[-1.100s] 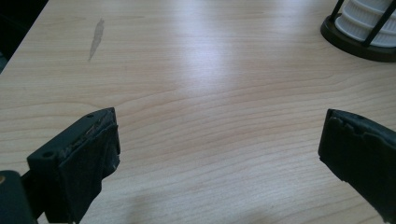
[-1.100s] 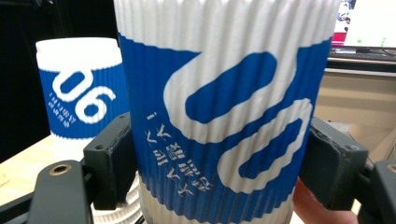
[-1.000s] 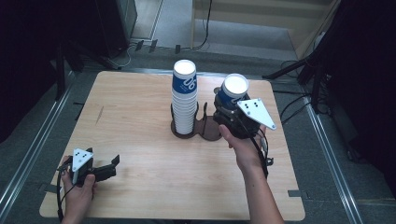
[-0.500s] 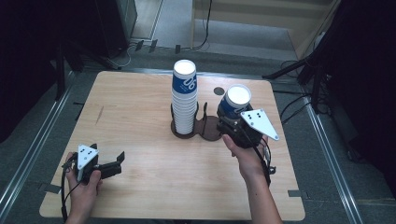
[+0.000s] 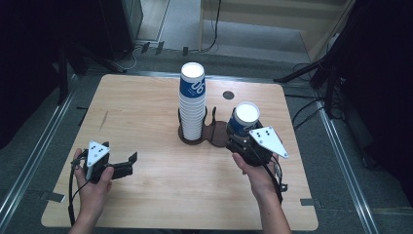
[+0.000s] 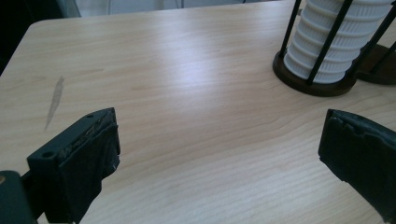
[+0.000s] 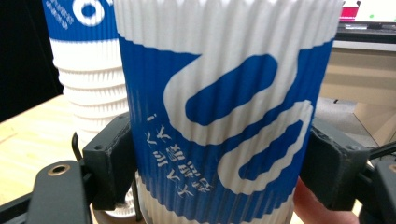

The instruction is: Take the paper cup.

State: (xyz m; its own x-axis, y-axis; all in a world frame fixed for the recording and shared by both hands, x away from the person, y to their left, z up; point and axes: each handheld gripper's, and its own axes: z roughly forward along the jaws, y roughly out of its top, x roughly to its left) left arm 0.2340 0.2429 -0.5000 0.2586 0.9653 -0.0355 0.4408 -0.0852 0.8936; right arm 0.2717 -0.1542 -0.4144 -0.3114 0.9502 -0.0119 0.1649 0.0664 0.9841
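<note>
A tall stack of blue-and-white ribbed paper cups [image 5: 192, 105] stands in a dark round holder [image 5: 191, 138] with thin black rods, at the table's middle. Just right of it, my right gripper [image 5: 242, 136] is shut on a single cup [image 5: 243, 118] of the same kind, held upright over the holder's second base [image 5: 220, 134]. In the right gripper view the cup [image 7: 224, 116] sits between both pads [image 7: 109, 161], with the stack [image 7: 88, 79] behind it. My left gripper [image 5: 127, 163] stands open near the table's front left, nothing between its jaws. The left gripper view shows the stack [image 6: 336, 42] far to the right.
The wooden table [image 5: 146, 112] has a small dark round hole [image 5: 228, 95] behind the held cup and a faint dark streak [image 5: 103, 119] at the left. Metal rails and cables run on the floor around it. Bare tabletop lies between the two grippers.
My right gripper has sunk with the cup and come a little nearer. The left gripper has lifted and shifted slightly right, its jaws staying open.
</note>
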